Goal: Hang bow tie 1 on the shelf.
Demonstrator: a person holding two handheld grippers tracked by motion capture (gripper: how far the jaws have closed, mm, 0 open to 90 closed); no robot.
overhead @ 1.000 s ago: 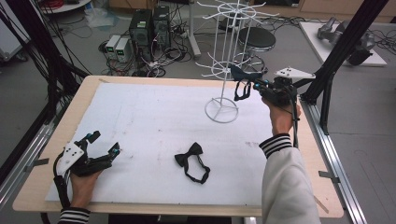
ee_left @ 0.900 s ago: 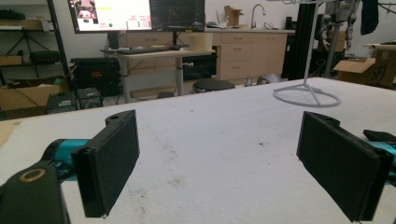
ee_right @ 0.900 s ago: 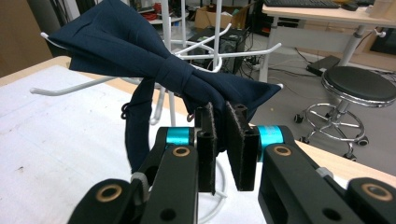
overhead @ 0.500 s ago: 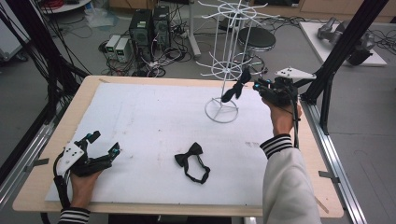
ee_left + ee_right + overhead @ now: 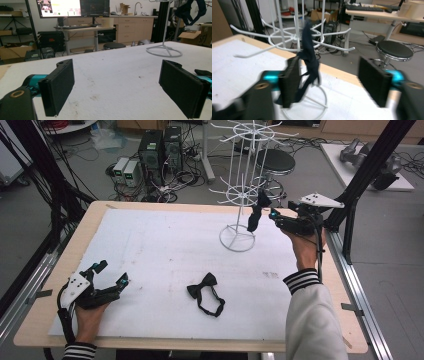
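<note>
Claw (image 5: 337, 82) agape (bow tie (image 5: 310, 55) vertical)

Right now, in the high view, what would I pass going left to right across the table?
Left hand-held gripper → black bow tie lying flat → white wire rack's ring base → dark bow tie hanging on the rack → right hand-held gripper.

A matt white, slightly rough sheet (image 5: 165, 245) is laid over the pale wood tabletop (image 5: 107, 207). The stand (image 5: 239, 185) is made of white-coated wire; both bow ties (image 5: 206, 292) (image 5: 255, 212) are of dark cloth.
</note>
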